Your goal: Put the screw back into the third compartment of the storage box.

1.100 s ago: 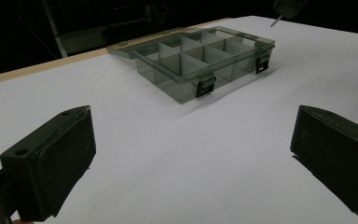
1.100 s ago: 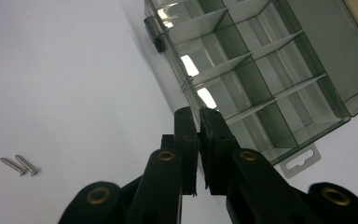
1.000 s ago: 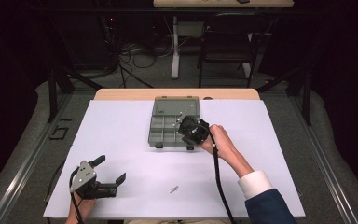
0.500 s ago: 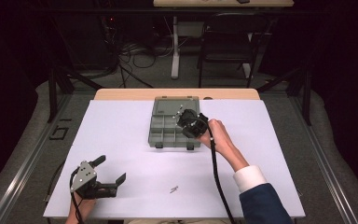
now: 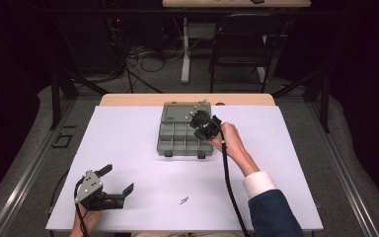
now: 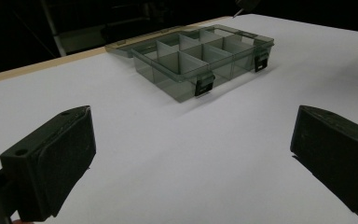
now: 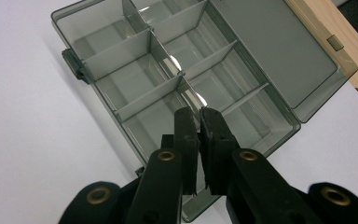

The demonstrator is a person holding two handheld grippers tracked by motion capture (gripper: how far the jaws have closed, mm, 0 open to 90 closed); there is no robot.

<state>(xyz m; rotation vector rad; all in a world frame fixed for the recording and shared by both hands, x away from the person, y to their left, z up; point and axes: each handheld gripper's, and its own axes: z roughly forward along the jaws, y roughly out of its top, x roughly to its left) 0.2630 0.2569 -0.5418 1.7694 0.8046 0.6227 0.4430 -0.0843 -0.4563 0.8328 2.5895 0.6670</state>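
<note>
My right gripper (image 5: 201, 123) hangs over the right end of the box (image 5: 177, 139), held in my right hand (image 5: 233, 143). In the right gripper view its jaws are pressed nearly together, only a thin slit between them, and I see nothing caught there; their tips sit above a divider between compartments at the near end of the box (image 7: 135, 93). The box is smoky grey and see-through, split into small compartments, with its lid (image 7: 279, 60) laid open flat toward the far wooden edge of the surface (image 5: 128, 143). It stands at the far middle of the white sheet.

My left gripper (image 5: 109, 189) rests low at the near left corner, well apart from the box, its jaws spread wide and holding nothing. In the left gripper view the box (image 6: 200, 58) lies ahead with two dark latches on its near wall.

A small metal piece (image 5: 183, 200) lies alone on the sheet near the front edge, between my two arms.
</note>
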